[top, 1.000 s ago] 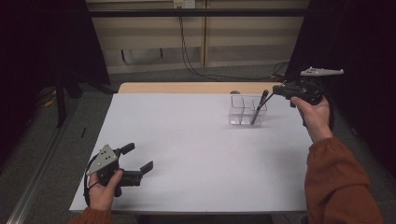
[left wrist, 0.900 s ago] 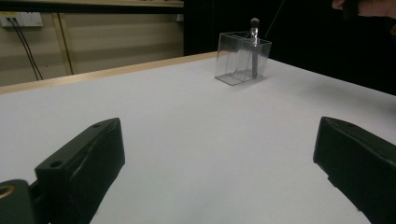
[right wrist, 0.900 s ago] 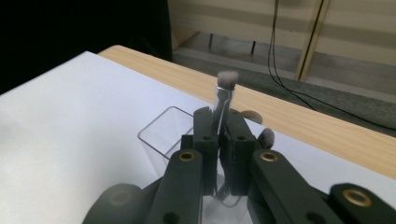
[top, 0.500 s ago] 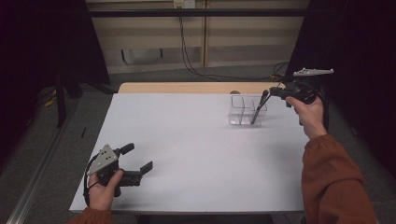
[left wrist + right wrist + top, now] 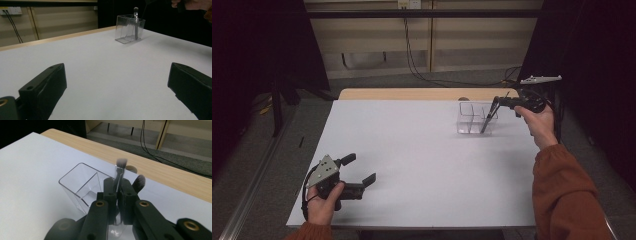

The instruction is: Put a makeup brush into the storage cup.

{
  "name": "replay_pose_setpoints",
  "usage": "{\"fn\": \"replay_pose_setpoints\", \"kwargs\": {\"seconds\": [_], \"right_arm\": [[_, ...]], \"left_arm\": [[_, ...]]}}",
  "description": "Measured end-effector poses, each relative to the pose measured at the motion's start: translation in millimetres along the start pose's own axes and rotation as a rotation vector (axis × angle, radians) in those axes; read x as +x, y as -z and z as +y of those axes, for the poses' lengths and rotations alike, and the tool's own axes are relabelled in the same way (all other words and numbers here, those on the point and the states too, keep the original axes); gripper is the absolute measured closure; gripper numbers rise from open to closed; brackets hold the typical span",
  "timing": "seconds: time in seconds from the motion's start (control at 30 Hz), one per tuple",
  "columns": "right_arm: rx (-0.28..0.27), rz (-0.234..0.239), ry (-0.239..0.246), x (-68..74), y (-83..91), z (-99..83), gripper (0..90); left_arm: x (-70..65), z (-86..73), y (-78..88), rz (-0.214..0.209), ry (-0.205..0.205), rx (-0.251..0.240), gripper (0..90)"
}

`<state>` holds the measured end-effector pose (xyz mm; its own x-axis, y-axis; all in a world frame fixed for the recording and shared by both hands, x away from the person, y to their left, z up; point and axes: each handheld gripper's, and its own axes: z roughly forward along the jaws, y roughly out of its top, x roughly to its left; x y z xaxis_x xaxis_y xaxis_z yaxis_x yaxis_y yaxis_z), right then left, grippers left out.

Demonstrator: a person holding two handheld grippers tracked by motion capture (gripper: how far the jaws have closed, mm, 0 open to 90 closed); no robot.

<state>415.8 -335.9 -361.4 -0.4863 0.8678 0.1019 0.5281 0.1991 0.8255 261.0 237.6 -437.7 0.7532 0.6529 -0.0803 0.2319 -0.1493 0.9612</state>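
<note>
A slim makeup brush (image 5: 119, 173) with a soft flat tuft stands tilted in a clear, boxy plastic holder (image 5: 476, 119) at the far right of the white table (image 5: 422, 160), pinched by the right gripper (image 5: 117, 195). A second rounder brush (image 5: 139, 182) sits beside it. The left gripper (image 5: 357, 172) gapes empty.

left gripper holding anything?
No. In the left gripper view the left gripper has its fingers wide apart over the bare white table.

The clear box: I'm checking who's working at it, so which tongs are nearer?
Right. The right tongs hold a brush over the clear box; the left tongs rest far across the table.
</note>
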Motion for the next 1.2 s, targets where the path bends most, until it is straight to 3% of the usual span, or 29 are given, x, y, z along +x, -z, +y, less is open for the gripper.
{"fn": "replay_pose_setpoints", "kwargs": {"seconds": [0.87,1.2], "right_arm": [[0.02,0.006,-0.028,-3.2,-10.2,-12.1,85.2],[-0.001,-0.002,-0.039,-2.6,-12.4,-17.9,75.2]], "left_arm": [[-0.3,0.0,-0.4,0.001,-0.009,0.002,2.0],[-0.2,0.0,0.0,0.002,-0.016,0.002,2.1]]}}
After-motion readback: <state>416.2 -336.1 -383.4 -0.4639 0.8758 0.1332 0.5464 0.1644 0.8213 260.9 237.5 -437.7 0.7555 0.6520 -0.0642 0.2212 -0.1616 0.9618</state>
